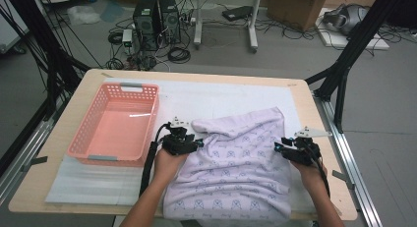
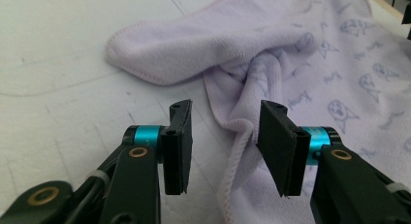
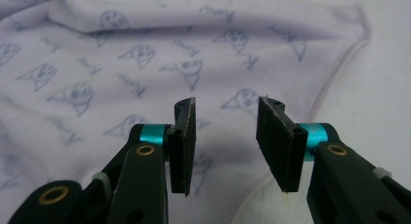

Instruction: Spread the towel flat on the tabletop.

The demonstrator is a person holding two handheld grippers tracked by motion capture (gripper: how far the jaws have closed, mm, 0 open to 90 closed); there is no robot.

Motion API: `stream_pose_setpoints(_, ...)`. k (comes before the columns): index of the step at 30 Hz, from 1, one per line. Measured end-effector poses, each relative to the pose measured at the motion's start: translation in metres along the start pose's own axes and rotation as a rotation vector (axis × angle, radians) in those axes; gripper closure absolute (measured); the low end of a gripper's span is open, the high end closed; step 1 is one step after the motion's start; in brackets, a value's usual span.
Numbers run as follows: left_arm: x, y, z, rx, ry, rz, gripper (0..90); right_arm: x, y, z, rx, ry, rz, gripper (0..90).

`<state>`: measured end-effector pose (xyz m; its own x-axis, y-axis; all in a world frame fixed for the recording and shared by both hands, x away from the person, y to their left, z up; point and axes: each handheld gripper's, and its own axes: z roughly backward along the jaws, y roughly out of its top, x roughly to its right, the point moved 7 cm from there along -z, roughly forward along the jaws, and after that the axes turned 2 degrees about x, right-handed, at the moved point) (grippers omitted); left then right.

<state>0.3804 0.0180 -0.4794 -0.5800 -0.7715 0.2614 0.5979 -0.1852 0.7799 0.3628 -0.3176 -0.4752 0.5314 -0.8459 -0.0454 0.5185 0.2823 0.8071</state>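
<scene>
Lying rumpled across the near right part of the white-covered wooden table, one pale lilac terry towel printed with small blue-grey cartoon faces and script words has a stitched hem, and its near end hangs over the table's front edge. Its far left corner is folded back into a thick roll, with a bunched ridge just below that fold. One left gripper sits at the towel's left edge; in the left gripper view its jaws stand apart, and the hemmed edge of the cloth runs up between them, lying against the right-hand jaw. One right gripper sits at the towel's right edge, its jaws likewise apart above the printed cloth near the hem, clamping nothing. One empty pink perforated plastic basket stands on the table left of the towel, apart from it.
</scene>
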Motion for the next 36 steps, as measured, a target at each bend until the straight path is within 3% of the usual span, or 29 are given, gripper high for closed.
stream_pose_setpoints(2,0.003,-0.006,-0.004,-0.021,-0.013,0.006,56.1,-0.006,-0.006,0.003,-0.001,0.014,0.001,57.7)
stream_pose_setpoints(5,0.008,-0.01,-0.007,-0.051,-0.002,-0.029,57.8,-0.014,-0.011,0.005,-0.017,0.037,0.013,58.0)
stream_pose_setpoints(9,0.013,-0.012,-0.006,-0.067,0.018,-0.074,81.3,-0.022,-0.018,0.0,-0.061,0.065,0.045,63.8)
stream_pose_setpoints(10,0.014,-0.013,-0.004,-0.072,0.037,-0.089,83.5,-0.024,-0.021,-0.002,-0.083,0.062,0.053,65.1)
stream_pose_setpoints(14,0.014,-0.021,0.007,-0.054,0.055,-0.074,85.2,-0.027,-0.023,0.002,-0.1,0.067,0.098,87.0)
stream_pose_setpoints(19,0.013,-0.04,0.031,-0.016,0.045,-0.039,85.4,-0.03,-0.029,0.015,-0.16,0.083,0.132,87.9)
stream_pose_setpoints(25,0.023,-0.055,0.048,-0.025,0.01,-0.05,83.9,-0.04,-0.035,0.031,-0.179,0.134,0.147,87.9)
stream_pose_setpoints(26,0.024,-0.054,0.049,-0.016,0.01,-0.051,81.6,-0.042,-0.036,0.032,-0.184,0.137,0.144,87.8)
stream_pose_setpoints(28,0.021,-0.049,0.049,0.01,0.017,-0.037,66.6,-0.043,-0.035,0.035,-0.168,0.135,0.149,86.2)
stream_pose_setpoints(30,0.015,-0.039,0.046,0.039,0.023,-0.009,56.5,-0.04,-0.03,0.037,-0.13,0.118,0.14,78.7)
stream_pose_setpoints(34,0.004,-0.019,0.031,0.061,0.043,0.009,56.1,-0.036,-0.021,0.043,-0.055,0.105,0.106,76.3)
stream_pose_setpoints(36,-0.004,-0.012,0.02,0.063,0.085,0.015,65.4,-0.036,-0.02,0.043,-0.05,0.105,0.1,75.5)
